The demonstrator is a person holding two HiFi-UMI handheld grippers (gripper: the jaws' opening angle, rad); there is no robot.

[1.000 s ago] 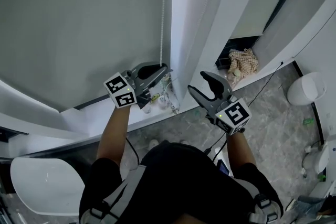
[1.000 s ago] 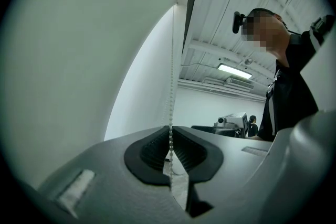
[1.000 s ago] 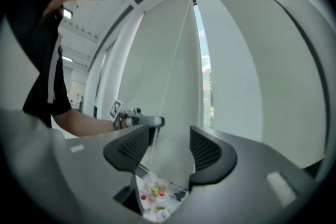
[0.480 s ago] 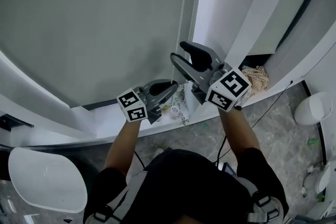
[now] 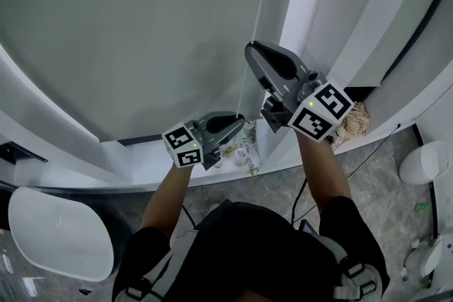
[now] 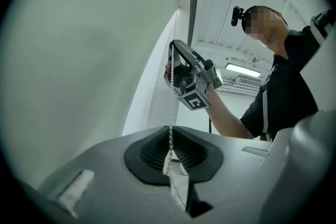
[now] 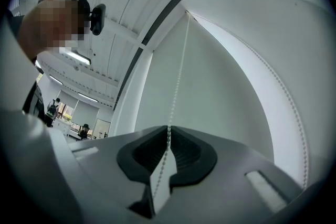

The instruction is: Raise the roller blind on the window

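1. Left hand-held gripper [image 5: 238, 121] sits low in front of the roller blind [image 5: 127, 25], with its jaws closed on the bead chain [image 5: 259, 25]. Its own view shows the beads pinched between the dark pads.
2. The blind is a plain grey sheet that fills the upper left of the head view. It is fully down, and its lower edge hangs just above the white window sill [image 5: 134, 155].
3. Small things lie on the sill [image 5: 242, 152] just beneath the left hand-held gripper (too small to tell what they are).
4. The bead chain hangs along the right edge of the blind and runs taut from the left hand-held gripper up to the other one.
5. The right hand-held gripper [image 5: 253, 50] is higher on the same chain. Its jaws have just been closing, and the chain is now clamped between them, as its own view shows.
6. A white upright frame [image 5: 304, 3] stands just right of the chain, with a second strand of beads lying against it.
7. Farther right, a crumpled cloth [image 5: 354, 122] lies on the sill, above the grey marbled floor [image 5: 382, 173].
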